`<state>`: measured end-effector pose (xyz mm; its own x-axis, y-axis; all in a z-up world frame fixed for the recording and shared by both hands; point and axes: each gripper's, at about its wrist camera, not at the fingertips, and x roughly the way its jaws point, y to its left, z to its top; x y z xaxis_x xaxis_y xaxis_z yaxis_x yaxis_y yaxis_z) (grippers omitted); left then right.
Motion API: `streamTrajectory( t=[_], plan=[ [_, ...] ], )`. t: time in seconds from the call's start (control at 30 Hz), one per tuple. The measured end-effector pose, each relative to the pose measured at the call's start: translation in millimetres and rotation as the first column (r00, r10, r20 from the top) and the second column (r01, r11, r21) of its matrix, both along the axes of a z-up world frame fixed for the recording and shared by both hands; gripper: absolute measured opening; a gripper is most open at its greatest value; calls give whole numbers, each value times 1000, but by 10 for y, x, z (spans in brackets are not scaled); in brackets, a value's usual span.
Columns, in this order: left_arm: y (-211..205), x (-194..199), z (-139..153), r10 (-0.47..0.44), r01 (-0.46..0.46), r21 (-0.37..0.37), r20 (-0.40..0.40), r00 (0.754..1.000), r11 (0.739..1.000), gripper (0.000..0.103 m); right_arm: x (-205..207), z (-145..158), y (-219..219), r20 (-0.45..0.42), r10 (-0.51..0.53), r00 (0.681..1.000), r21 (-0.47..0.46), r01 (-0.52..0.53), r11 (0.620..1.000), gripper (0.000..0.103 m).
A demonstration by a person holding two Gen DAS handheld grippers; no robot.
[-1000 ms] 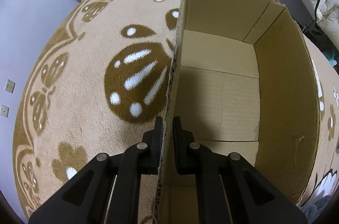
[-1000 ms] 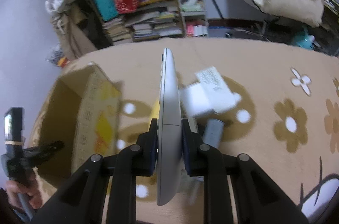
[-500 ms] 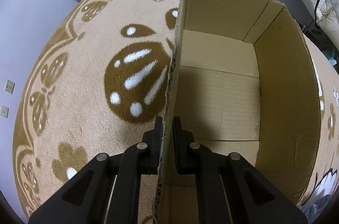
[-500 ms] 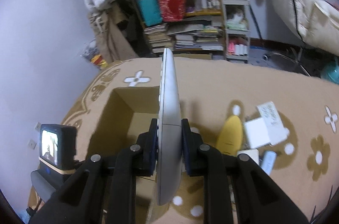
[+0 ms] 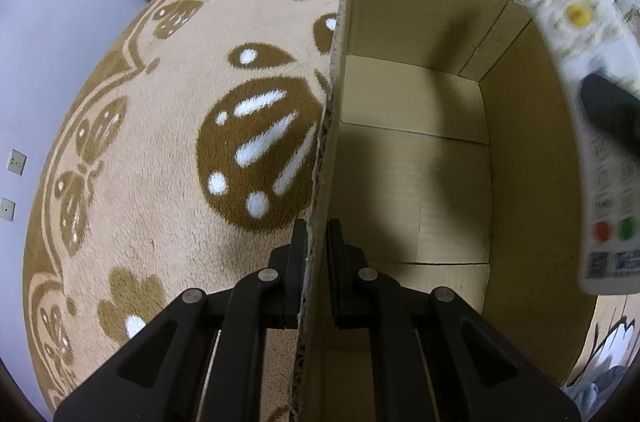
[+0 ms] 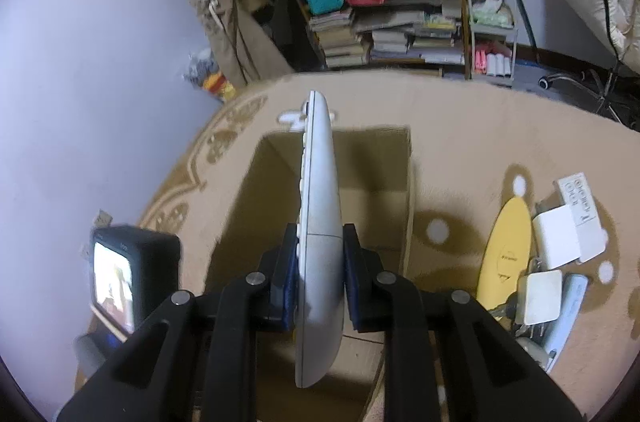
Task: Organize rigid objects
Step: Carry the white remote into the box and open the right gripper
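Above the cardboard box (image 6: 376, 206), blurred remote (image 5: 576, 22) clamped edge-on in right tongs (image 6: 320, 278); left tongs (image 5: 316, 262) pinching box wall.

The open brown cardboard box (image 6: 372, 190) stands on the beige patterned carpet (image 6: 472, 126); right of it lie a yellow oval case (image 6: 506, 246) and, probably, white chargers (image 6: 554, 242).

Left gripper (image 5: 316, 246): matte black plastic, two flat upright fingers (image 5: 298, 242) on angular linkage arms with triangular cut-outs; four round silver pivot screws (image 5: 268, 275) in a row. Right gripper (image 6: 320, 274): same black frame and silver pivot screws (image 6: 255, 278), its fingers faced with dark blue pads (image 6: 290, 286). A small lit camera screen (image 6: 114, 286) in a black housing shows on the left gripper, seen from the right wrist.
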<state>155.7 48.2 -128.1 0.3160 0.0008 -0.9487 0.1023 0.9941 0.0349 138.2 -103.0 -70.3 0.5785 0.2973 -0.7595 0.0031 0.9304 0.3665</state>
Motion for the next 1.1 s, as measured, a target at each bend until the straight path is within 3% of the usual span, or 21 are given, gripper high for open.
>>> streamTrajectory(
  t=[0.3,0.6,0.97,1.0,1.07,1.1],
  plan=[
    [-8,-15,11,-9,9,7,6,1000,1000,10,18,-316,32,-83,7,996,-35,-10,999,22],
    [-34,-19,30,-11,11,21,12,1000,1000,10,-61,-276,115,-93,33,995,-121,-44,992,22],
    [-12,-18,43,-1,0,20,14,1000,1000,9,-64,-130,46,-64,21,998,-106,-28,994,23],
    [-20,-21,46,-4,4,26,16,1000,1000,9,-73,-104,50,-65,14,998,-136,-23,990,26],
    [-31,-26,42,-9,9,33,18,1000,999,9,-109,-30,38,-46,8,999,-161,-15,987,42],
    [-32,-27,41,-10,9,33,18,1000,999,9,-139,19,17,-26,7,1000,-153,-11,988,54]
  ],
)
